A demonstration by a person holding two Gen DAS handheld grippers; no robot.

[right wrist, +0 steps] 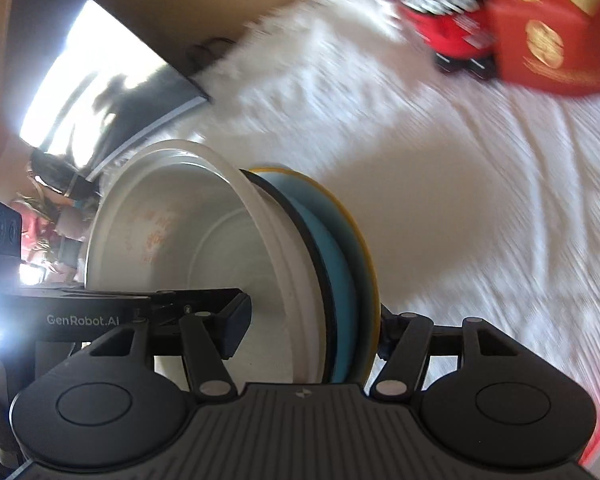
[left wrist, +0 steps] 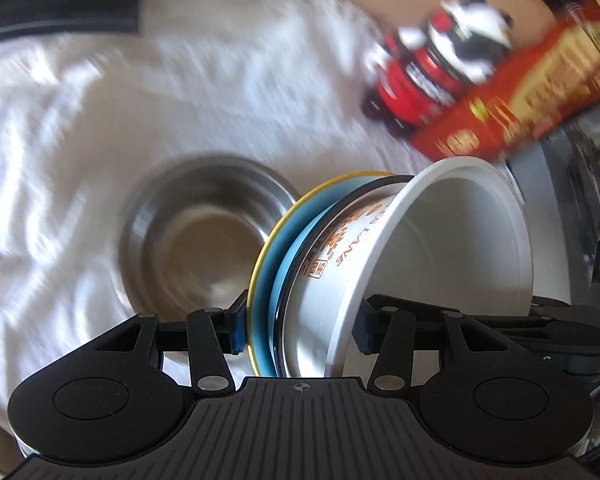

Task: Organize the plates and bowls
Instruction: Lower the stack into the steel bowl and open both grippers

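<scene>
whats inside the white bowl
The white bowl looks empty: bare white wall and base, faint orange print showing through. One finger of the right gripper reaches inside and covers part of the lower wall.

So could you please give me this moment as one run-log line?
left claw: shut on stack | right claw: shut on stack | stack: white bowl, blue plates, tilted, lifted | steel bowl: on white cloth

White bowl (left wrist: 440, 248) w/ orange print, nested on blue plates (left wrist: 278, 248), yellow-rimmed; stack tipped on edge, off cloth. Steel bowl (left wrist: 204, 236) upright on white cloth, just left.
</scene>
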